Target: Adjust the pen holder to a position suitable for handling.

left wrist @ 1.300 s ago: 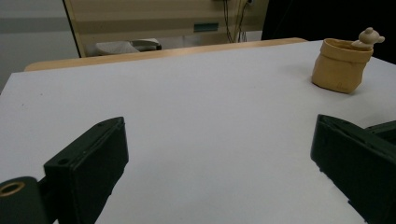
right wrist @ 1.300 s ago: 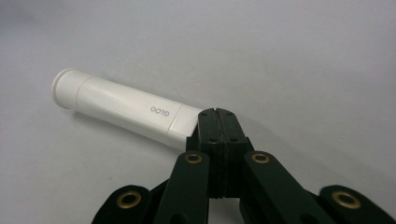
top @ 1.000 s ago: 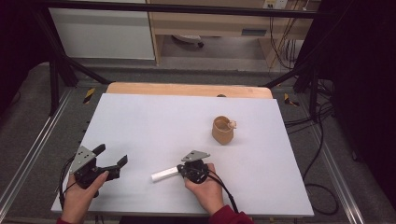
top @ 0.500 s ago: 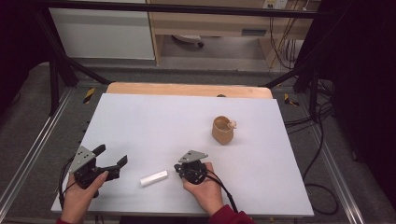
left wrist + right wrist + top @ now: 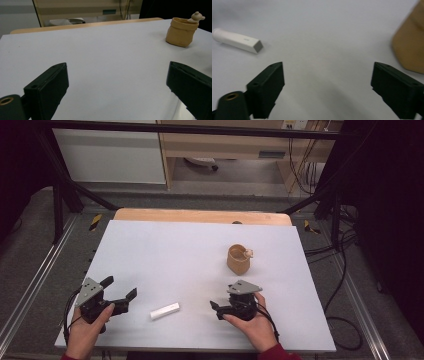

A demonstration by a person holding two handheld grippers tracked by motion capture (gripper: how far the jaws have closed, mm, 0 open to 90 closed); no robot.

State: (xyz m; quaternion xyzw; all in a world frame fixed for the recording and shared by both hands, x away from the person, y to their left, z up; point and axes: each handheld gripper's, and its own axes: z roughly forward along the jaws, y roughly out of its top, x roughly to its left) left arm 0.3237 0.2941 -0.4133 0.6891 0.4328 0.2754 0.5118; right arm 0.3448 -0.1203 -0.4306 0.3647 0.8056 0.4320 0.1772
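A white stick-shaped tube lies flat on the white tabletop between the two hands. My right gripper stands open a little to the right of the tube, jaws wide apart with nothing between them. At the table's front left my left gripper is also open and empty, left of the tube. A tan pot stands upright beyond the right gripper, with a small bear figure at its rim.
A wooden strip runs along the table's far edge. Metal frame rails flank the table, and cables hang off its right side. Bare tabletop stretches across the middle and far left.
A second ago the tube lay at the right gripper's jaws. It now lies by itself slightly farther left, and the right gripper has drawn away to the right. The left gripper stayed put.
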